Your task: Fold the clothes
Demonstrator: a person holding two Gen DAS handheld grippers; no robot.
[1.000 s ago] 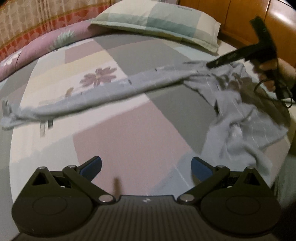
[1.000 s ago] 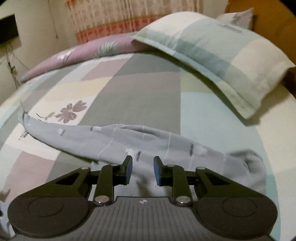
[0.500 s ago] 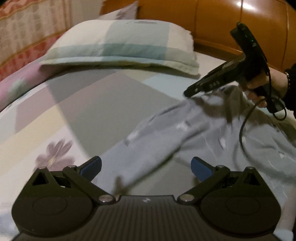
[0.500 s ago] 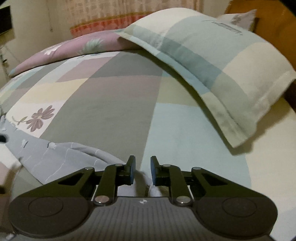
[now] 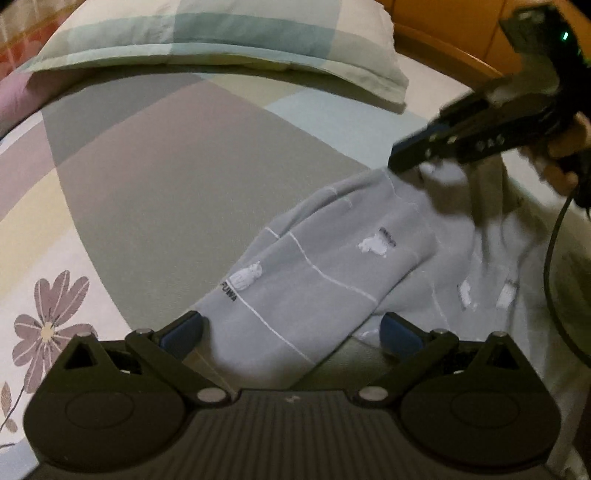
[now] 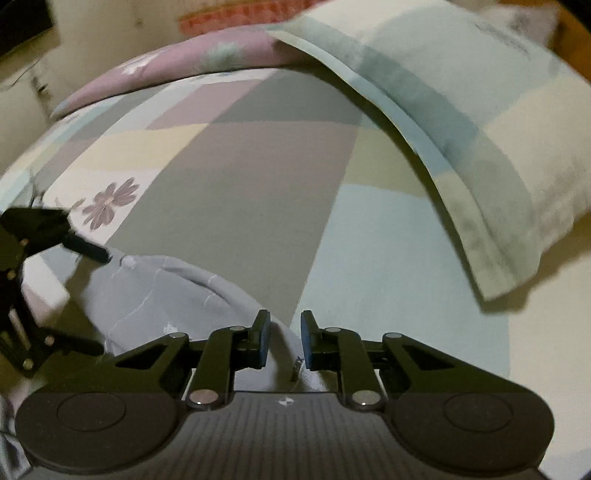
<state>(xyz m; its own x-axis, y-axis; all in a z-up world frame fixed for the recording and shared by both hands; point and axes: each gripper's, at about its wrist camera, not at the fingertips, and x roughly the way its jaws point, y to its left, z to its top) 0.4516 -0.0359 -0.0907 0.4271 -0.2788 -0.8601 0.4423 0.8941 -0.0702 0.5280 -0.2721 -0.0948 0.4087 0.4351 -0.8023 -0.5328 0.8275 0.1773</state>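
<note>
**Grey garment bunched near pillow, right gripper pinching it**

Grey garment [image 5: 325, 266] lies crumpled on patchwork bedsheet [image 5: 155, 177], open sheet to its left, pillow [image 5: 207, 33] edge beyond. Left gripper [image 5: 291, 332] jaws wide, cloth between, not pinched, angled down. Right gripper [image 6: 283, 341] narrow, clamping a garment fold.

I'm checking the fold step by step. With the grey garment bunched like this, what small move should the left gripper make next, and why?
Probably lower the left gripper and close on the grey garment: its jaws stand open astride the sleeve-like fold, while the right gripper already pinches cloth by the pillow.
</note>
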